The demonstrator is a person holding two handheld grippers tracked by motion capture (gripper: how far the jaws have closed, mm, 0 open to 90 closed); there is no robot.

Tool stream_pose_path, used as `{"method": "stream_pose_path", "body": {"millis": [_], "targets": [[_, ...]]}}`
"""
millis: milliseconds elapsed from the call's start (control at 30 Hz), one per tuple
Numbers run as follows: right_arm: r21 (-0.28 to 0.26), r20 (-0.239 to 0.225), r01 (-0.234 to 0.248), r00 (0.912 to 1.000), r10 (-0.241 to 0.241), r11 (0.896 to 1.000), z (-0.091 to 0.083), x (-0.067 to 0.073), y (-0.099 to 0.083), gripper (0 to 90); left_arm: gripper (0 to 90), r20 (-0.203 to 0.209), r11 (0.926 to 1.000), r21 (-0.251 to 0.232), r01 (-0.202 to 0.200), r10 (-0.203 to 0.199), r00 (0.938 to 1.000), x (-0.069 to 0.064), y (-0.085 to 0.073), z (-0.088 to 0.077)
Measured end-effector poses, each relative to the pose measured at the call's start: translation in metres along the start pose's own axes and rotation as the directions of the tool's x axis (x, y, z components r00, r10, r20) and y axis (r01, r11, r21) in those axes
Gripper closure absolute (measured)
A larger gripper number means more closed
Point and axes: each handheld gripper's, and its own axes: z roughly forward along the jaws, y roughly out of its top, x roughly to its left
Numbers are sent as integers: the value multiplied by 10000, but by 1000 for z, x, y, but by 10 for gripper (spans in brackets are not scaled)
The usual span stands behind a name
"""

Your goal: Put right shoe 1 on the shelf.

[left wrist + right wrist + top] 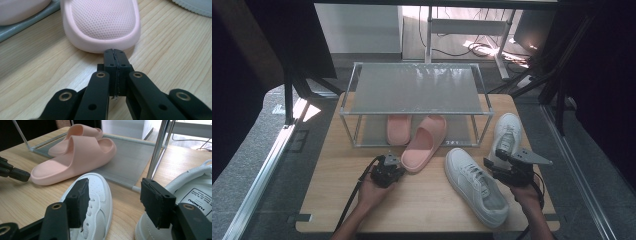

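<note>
— While my left gripper point(115, 53) has its jaws pressed flat together with nothing between them, its tip sits right at the heel edge of the pink slipper point(102, 23); whether it touches, I can't say.

— And your other hand?

— My right gripper point(113, 200) stands wide open and empty, hovering between the two white sneakers: the near sneaker point(476, 186) on its left, the far sneaker point(507, 132) on its right, beside the rack's post.

— Where is that slipper lying?

— On the wooden table point(337, 200), toe poking under the shoe rack point(414, 89), heel out toward me. Its mate, the second slipper point(398, 129), already lies on the rack's lower shelf.

— So what step is this?

— I judge I'm nudging the slipper in beside its mate, using closed jaws as a pusher.

— What does the next move ask?

— A level, steady shove along the slipper's length, kept centred on the heel so it doesn't swing sideways into the near sneaker.
</note>
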Motion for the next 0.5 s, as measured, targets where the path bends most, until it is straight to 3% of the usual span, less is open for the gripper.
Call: {"method": "stream_pose_path", "body": {"millis": [500], "targets": [[1,12,-11,10000,11,10000,-1,-1,0,411,900,264,9996,-122,-263,266,9993,-11,22,12]]}}
